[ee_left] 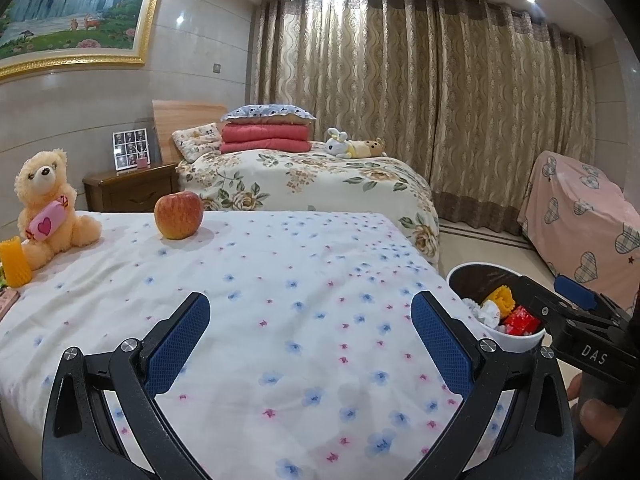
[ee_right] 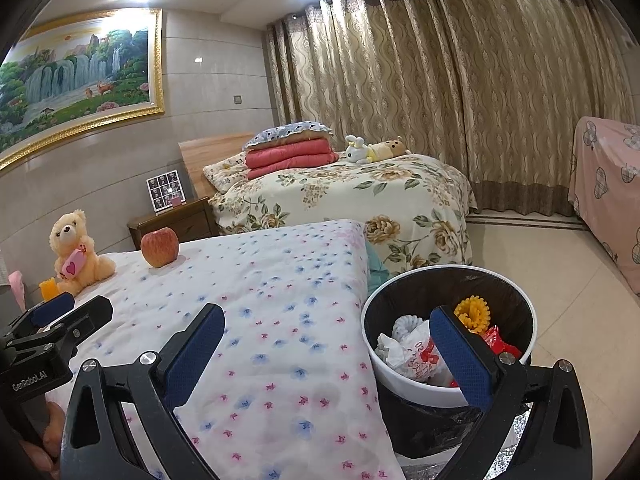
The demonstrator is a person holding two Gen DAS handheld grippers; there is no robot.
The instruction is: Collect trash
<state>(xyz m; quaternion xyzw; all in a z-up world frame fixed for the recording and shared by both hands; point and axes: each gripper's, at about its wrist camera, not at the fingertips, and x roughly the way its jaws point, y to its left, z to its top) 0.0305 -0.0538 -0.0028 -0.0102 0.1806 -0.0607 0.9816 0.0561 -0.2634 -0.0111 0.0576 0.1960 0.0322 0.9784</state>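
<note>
A white trash bin (ee_right: 370,344) with a black liner stands on the floor at the right side of the bed. It holds a yellow foam net (ee_right: 474,314), a crumpled white plastic bag (ee_right: 416,354) and a red wrapper (ee_right: 498,340). My right gripper (ee_right: 327,316) is open and empty, its right finger over the bin and its left over the bedsheet. My left gripper (ee_left: 310,304) is also open and empty, low above the flowered sheet (ee_left: 280,280). The bin (ee_left: 456,276) and the right gripper (ee_left: 552,296) show at the right of the left wrist view.
On the bed's far left sit a teddy bear (ee_left: 44,208), an orange foam net (ee_left: 14,260) and an apple (ee_left: 179,215). Beyond are a nightstand (ee_left: 132,188), a second bed (ee_left: 320,184), curtains, and a pink-covered piece of furniture (ee_left: 580,220). Tiled floor lies right of the bin.
</note>
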